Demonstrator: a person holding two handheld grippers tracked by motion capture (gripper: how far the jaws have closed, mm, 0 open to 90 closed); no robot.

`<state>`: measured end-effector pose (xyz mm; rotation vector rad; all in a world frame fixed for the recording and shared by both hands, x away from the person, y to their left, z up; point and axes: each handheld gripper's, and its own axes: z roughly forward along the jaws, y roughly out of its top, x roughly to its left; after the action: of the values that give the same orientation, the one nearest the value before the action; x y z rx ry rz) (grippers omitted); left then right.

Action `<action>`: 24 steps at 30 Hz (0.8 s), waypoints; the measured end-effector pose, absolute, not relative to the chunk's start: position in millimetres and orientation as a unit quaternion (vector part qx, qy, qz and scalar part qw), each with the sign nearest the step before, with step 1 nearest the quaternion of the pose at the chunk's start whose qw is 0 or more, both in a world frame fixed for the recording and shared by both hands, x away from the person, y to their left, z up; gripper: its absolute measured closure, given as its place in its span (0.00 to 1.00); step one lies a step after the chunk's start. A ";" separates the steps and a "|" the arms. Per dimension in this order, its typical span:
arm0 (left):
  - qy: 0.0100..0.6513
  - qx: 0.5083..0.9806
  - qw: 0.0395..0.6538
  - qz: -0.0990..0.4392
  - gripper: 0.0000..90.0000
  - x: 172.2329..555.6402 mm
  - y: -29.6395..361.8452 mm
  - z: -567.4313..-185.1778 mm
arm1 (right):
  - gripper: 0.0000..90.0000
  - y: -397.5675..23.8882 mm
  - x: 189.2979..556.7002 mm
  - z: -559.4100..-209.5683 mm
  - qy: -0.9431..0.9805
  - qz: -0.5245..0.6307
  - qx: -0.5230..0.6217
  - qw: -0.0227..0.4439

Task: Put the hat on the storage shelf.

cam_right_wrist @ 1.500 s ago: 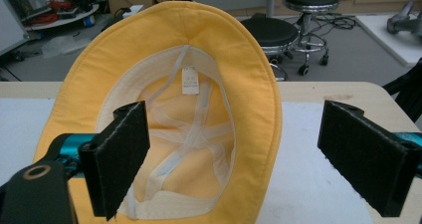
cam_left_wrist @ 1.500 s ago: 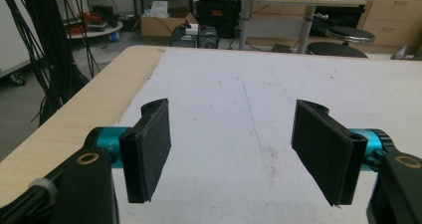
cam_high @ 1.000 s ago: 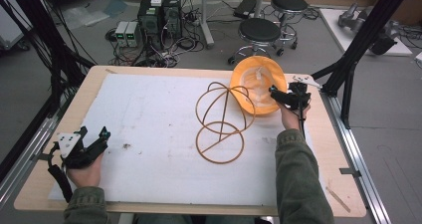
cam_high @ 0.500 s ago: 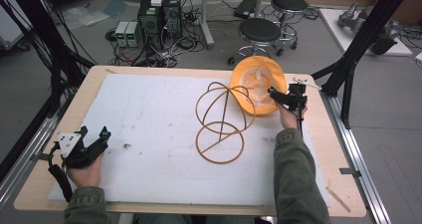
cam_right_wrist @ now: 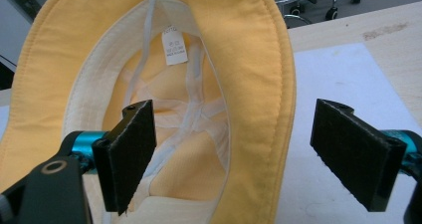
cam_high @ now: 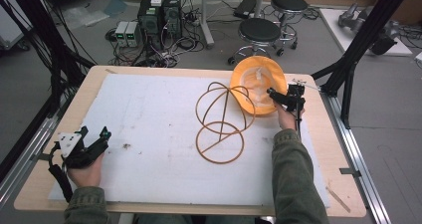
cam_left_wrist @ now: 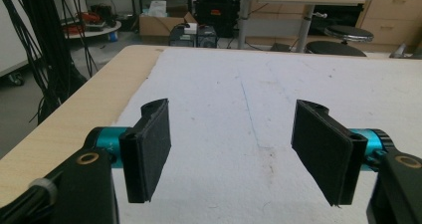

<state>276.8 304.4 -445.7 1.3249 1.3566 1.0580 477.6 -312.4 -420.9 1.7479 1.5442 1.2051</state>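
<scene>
A yellow hat (cam_high: 254,82) lies upside down at the far right of the table, its pale lining and white label (cam_right_wrist: 174,47) facing up. My right gripper (cam_high: 274,95) is at its right edge. In the right gripper view the gripper (cam_right_wrist: 241,134) is open, with the hat's brim (cam_right_wrist: 259,109) between the pads and touching neither. Its jaws have just been closing. An orange wire frame of rings (cam_high: 221,122) stands just left of the hat. My left gripper (cam_high: 94,137) rests at the front left, open (cam_left_wrist: 234,149) and holding nothing.
A white foam sheet (cam_high: 149,134) covers most of the wooden table (cam_high: 40,189). Black frame posts (cam_high: 356,59) rise at the far right corner. Two stools (cam_high: 259,32) and cabled boxes (cam_high: 159,15) stand on the floor beyond the far edge.
</scene>
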 end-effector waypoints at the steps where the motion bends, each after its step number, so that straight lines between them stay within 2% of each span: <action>1: 0.553 0.540 0.466 0.431 0.35 276.8 304.4 -445.7 | 0.22 -312.2 477.5 -420.7 0.570 0.444 0.642 0.256; 12: 0.552 0.542 0.464 0.431 0.35 276.8 304.4 -445.8 | 0.34 -309.9 478.6 -423.6 0.566 0.441 0.650 0.251; 14: 0.552 0.543 0.464 0.431 0.35 276.9 304.4 -445.9 | 0.41 -310.4 477.8 -422.7 0.562 0.443 0.655 0.243; 16: 0.552 0.542 0.465 0.430 0.35 277.0 304.4 -445.9 | 0.58 -309.0 476.0 -419.5 0.566 0.448 0.649 0.242; 17: 0.552 0.542 0.465 0.430 0.35 277.0 304.4 -445.9 | 0.58 -309.0 476.0 -419.5 0.566 0.448 0.649 0.242; 18: 0.552 0.543 0.465 0.429 0.35 276.9 304.2 -446.0 | 0.71 -306.6 475.4 -418.4 0.572 0.449 0.645 0.236; 20: 0.552 0.543 0.465 0.429 0.35 276.6 304.2 -445.9 | 0.90 -306.3 474.5 -418.2 0.576 0.438 0.646 0.243; 21: 0.551 0.543 0.466 0.429 0.35 276.2 303.8 -445.7 | 0.94 -306.7 473.9 -417.9 0.576 0.438 0.646 0.243; 24: 0.551 0.544 0.465 0.429 0.35 276.0 304.2 -445.8 | 0.96 -304.8 472.3 -415.2 0.581 0.439 0.637 0.251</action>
<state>276.0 304.2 -445.8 1.3366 1.3531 1.0538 472.3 -304.8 -415.2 1.7341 1.5823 1.1948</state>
